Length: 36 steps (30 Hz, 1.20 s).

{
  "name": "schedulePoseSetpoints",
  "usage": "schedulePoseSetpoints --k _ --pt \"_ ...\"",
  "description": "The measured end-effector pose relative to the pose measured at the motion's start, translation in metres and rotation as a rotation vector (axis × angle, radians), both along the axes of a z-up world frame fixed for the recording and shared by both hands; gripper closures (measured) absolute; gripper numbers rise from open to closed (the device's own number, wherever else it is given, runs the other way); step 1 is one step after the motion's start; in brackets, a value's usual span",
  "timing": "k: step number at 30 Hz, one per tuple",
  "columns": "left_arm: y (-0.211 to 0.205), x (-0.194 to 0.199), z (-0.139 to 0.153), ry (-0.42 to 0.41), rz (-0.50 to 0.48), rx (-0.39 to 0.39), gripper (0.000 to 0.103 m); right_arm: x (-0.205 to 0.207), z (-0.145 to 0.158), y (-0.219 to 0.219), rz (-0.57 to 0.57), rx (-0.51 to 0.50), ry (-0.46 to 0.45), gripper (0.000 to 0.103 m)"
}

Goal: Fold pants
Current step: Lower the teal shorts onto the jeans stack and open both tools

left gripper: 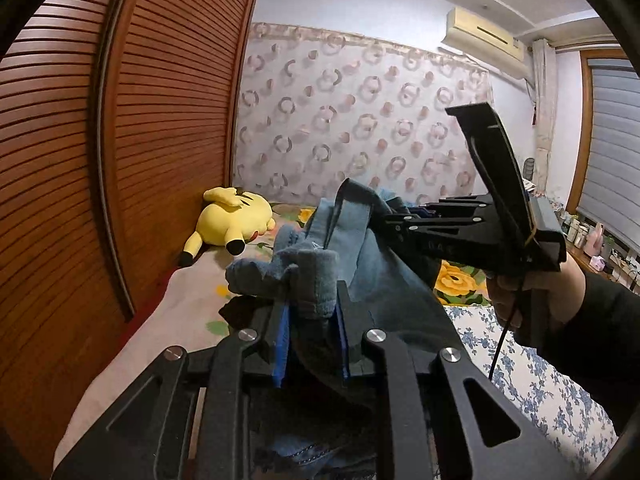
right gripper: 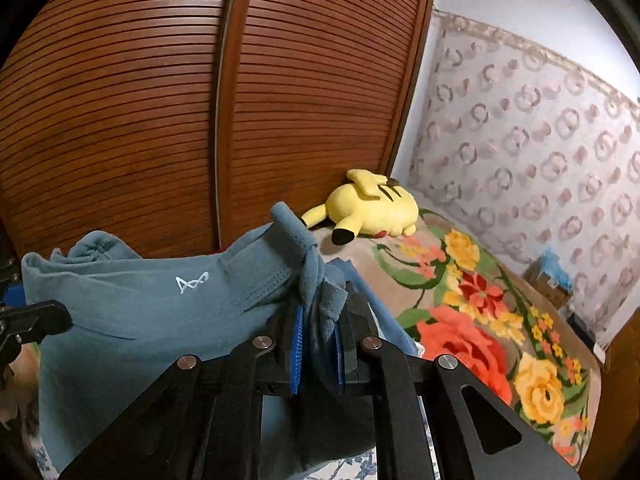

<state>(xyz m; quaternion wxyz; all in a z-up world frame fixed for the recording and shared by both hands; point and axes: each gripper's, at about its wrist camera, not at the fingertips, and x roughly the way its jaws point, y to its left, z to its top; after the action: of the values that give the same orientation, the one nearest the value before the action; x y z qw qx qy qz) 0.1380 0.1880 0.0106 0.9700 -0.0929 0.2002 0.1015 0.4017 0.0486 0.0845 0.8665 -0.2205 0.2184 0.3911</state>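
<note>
The left hand-held gripper (left gripper: 310, 320) has its two blue pads clamped on a bunched grey-blue edge of the pants (left gripper: 372, 264); a wad of the cloth bulges out just past the fingertips. The right hand-held gripper (right gripper: 318, 340) is clamped the same way on another bunched bit of the pants (right gripper: 132, 304), with a strip of fabric pinched between its pads and a fold sticking up above them.

From the right gripper the cloth stretches off to its left as one taut, lifted panel, a small white logo (right gripper: 192, 282) stitched on it, and hangs down below the fingers. At the far left of that stretch the tip of the left gripper's black frame shows, meeting the fabric. Seen from the left gripper, the right one comes in from the right, just ahead, held by a hand (left gripper: 520, 300) in a dark sleeve (left gripper: 600, 320), and the pants are draped between the two.

Below both grippers lies the bed (right gripper: 472, 320), covered by a blanket with big yellow and red flowers and, nearer, a blue-flowered white sheet (left gripper: 532, 368). Well beyond the fingertips a yellow plush toy (right gripper: 372, 208) lies on the bed against a slatted wooden wardrobe (right gripper: 160, 100). A mattress with a ring pattern (left gripper: 360, 120) stands against the far wall.
</note>
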Motion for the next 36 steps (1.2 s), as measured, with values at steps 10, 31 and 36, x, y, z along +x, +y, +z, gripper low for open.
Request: schedulePoseSetpoints --k 10,31,36 --pt "0.0 0.002 -0.002 0.03 0.014 -0.001 0.052 0.006 0.006 -0.021 -0.05 0.091 0.099 0.061" --pt "0.007 -0.003 -0.015 0.128 0.051 0.019 0.039 0.006 -0.01 -0.023 -0.15 0.134 0.161 0.061" --pt "0.006 -0.014 -0.01 0.128 0.031 0.022 0.037 -0.024 -0.005 -0.028 -0.132 0.156 0.146 0.061"
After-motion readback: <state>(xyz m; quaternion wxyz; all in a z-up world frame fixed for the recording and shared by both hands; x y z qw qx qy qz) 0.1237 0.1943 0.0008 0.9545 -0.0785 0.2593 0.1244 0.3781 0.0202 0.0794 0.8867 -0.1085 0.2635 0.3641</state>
